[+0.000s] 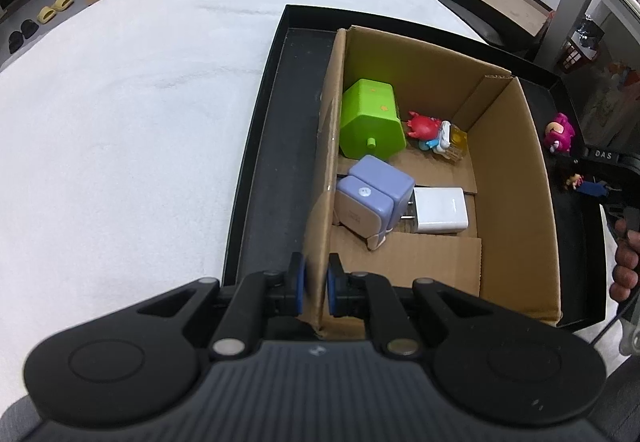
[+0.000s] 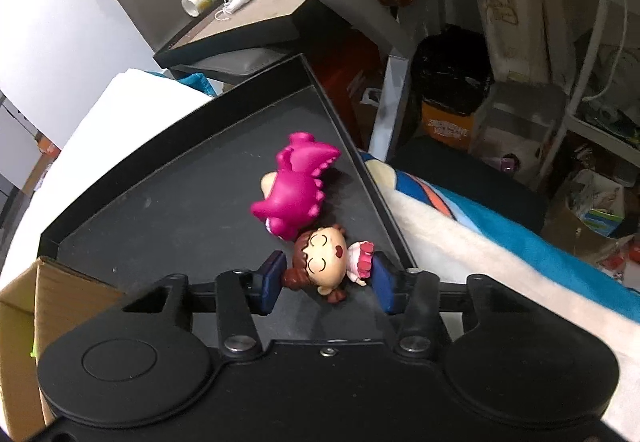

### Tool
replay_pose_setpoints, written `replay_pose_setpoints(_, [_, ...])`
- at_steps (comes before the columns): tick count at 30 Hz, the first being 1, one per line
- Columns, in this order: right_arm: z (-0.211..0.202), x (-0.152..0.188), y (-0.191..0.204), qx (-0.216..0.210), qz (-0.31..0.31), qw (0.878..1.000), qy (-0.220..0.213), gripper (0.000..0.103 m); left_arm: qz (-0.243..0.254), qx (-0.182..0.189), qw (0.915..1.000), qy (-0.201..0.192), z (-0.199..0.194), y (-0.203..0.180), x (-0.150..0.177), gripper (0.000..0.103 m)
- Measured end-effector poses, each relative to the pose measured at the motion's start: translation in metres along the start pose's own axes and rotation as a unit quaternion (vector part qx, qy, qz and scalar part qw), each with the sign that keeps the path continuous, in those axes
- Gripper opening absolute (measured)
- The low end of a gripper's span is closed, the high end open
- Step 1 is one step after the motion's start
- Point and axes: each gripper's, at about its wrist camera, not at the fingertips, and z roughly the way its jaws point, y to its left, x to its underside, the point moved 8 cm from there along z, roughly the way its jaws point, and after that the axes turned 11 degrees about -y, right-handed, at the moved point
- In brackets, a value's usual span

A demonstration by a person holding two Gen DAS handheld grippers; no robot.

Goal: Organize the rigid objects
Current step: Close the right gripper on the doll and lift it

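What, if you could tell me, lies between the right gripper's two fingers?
The girl figurine lies on the black tray between the right gripper fingers, seen in the right wrist view.

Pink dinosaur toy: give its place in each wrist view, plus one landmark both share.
Left wrist: pink dinosaur toy at far right, on the black tray, outside the cardboard box.
Right wrist: centre, just beyond the girl figurine.
Shared landmark: the tray's black rim.
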Motion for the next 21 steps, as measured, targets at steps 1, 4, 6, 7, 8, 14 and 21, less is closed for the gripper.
replay_pose_setpoints(1, [-0.004,0.000,0.001,0.000,-0.003,1.000,-0.001,0.042,0.000,0.001,1.0000,0.000,0.000,0.000,0.000,0.010])
replay_pose_setpoints(4, [-0.014,0.001,0.007,-0.008,-0.006,1.000,0.001,0.042,-0.001,0.002,1.0000,-0.001,0.000,0.000,0.000,0.010])
replay_pose_setpoints(6, [-0.020,0.003,0.010,-0.009,-0.014,1.000,0.007,0.042,0.000,0.002,1.0000,-0.003,-0.001,-0.001,0.001,0.010])
replay_pose_setpoints(7, [-0.021,0.004,0.010,-0.011,-0.013,1.000,0.012,0.042,0.001,0.002,1.0000,-0.004,-0.001,-0.001,0.001,0.010])
replay_pose_setpoints(8, [-0.023,0.005,0.011,-0.012,-0.011,1.000,0.016,0.042,0.000,0.003,1.0000,-0.005,-0.001,-0.001,0.001,0.010])
replay_pose_setpoints(14, [-0.042,0.003,0.017,-0.024,-0.005,0.999,0.021,0.042,-0.004,0.006,0.9999,-0.009,-0.002,0.001,0.001,0.010])
replay_pose_setpoints(21, [-0.066,-0.001,0.030,-0.033,-0.020,0.999,0.016,0.042,-0.008,0.014,0.9998,-0.011,-0.003,0.003,0.002,0.011])
